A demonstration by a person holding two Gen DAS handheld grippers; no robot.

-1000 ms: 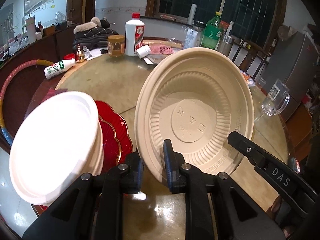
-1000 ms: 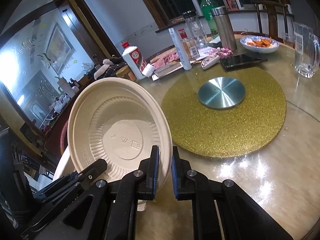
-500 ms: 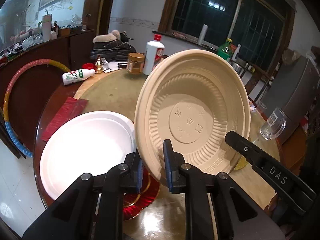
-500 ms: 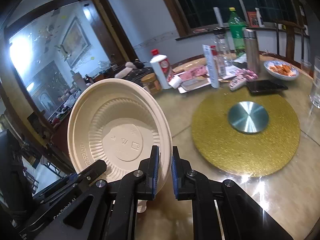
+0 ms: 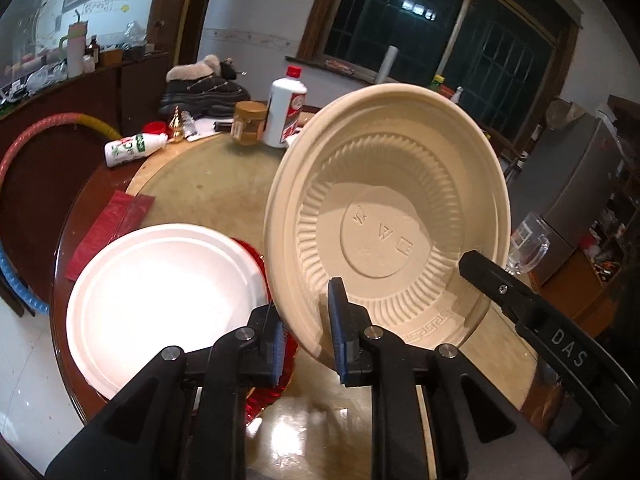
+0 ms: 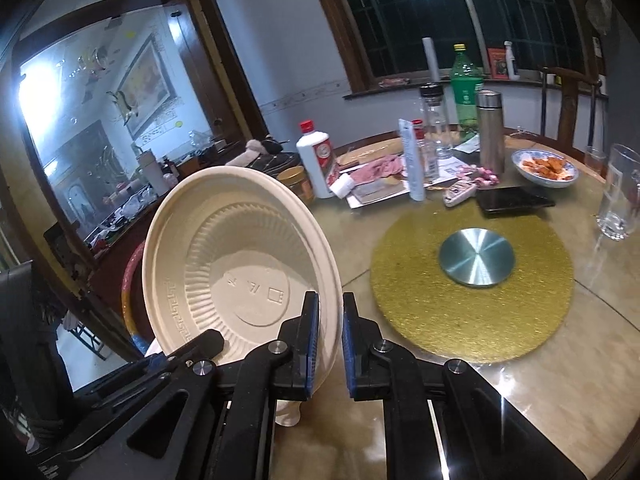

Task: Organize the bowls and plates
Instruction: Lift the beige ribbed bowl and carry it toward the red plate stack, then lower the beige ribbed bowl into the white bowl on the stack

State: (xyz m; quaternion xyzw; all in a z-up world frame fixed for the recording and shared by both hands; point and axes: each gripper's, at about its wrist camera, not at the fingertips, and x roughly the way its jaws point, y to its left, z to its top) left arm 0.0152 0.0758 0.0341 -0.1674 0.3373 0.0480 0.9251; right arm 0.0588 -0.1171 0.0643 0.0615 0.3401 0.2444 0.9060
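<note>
Beige pulp bowl [image 5: 384, 232] fills my left view, tilted on edge above the table [image 5: 224, 184], its rim pinched in my left gripper [image 5: 306, 334] at six o'clock. It looks light and thin, likely to flex, so the rim is my safest hold. At eight o'clock sits one white plate [image 5: 160, 304] on one red plate [image 5: 276, 392].

From the right view, my right gripper [image 6: 330, 344] clamps the same bowl [image 6: 240, 272] at its four o'clock rim. I count one bowl, two plates, and one food dish [image 6: 546, 168] at two o'clock.
</note>
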